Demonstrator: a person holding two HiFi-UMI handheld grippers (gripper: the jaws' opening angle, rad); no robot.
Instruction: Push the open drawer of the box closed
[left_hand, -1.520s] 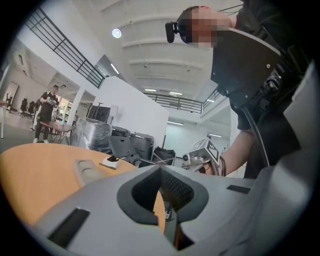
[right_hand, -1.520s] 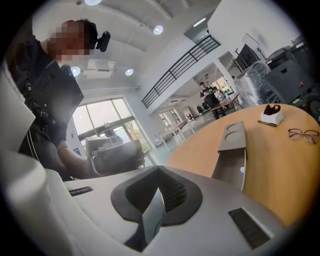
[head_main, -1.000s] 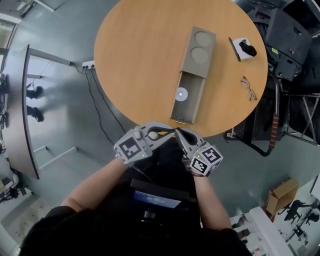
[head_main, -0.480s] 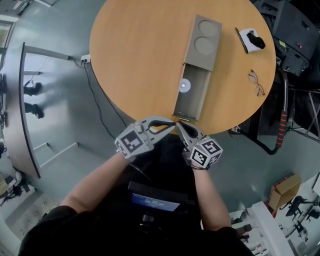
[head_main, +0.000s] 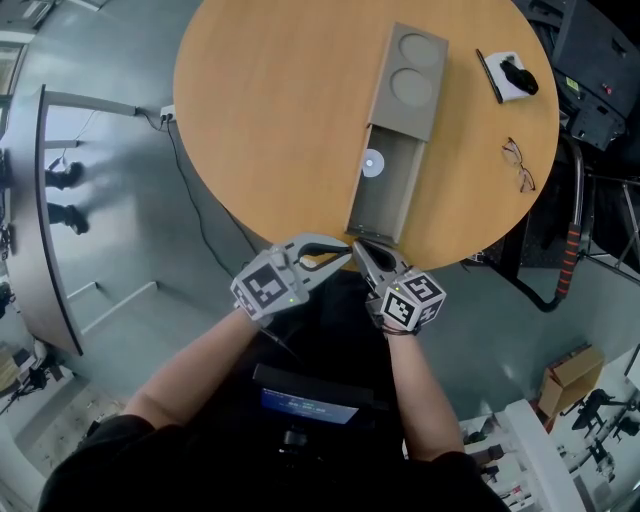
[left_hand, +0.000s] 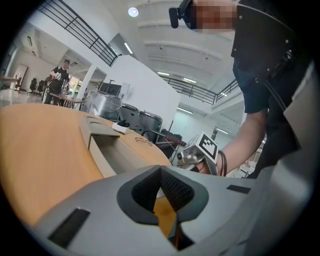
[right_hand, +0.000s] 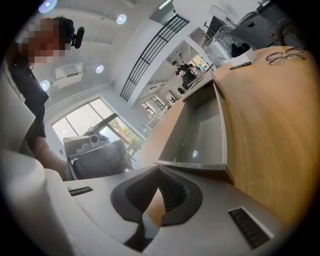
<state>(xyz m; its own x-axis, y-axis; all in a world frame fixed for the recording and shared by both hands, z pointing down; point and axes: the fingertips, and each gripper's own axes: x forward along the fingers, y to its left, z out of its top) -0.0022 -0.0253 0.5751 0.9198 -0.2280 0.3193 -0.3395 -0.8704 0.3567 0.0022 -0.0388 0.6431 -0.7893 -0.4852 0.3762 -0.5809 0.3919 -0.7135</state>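
Observation:
A grey box (head_main: 408, 80) with two round hollows in its top lies on the round wooden table (head_main: 280, 120). Its drawer (head_main: 385, 195) is pulled out toward the near table edge, with a small white disc (head_main: 372, 163) inside. My left gripper (head_main: 345, 255) and right gripper (head_main: 358, 246) are both shut and empty, tips close together just in front of the drawer's front panel (head_main: 371, 238). The right gripper view looks straight into the open drawer (right_hand: 200, 132) over the right gripper (right_hand: 159, 169). The left gripper (left_hand: 161, 170) sees the drawer (left_hand: 112, 152) from the side.
Glasses (head_main: 520, 165) and a white pad with a black object (head_main: 512, 78) lie on the table's right side. A power strip (head_main: 168, 112) with cables lies on the floor at left. Black chairs and equipment (head_main: 590, 70) crowd the right.
The head view has shifted a little. Both grippers stay shut at the near table edge, slightly closer to the drawer's front. The drawer looks equally far out.

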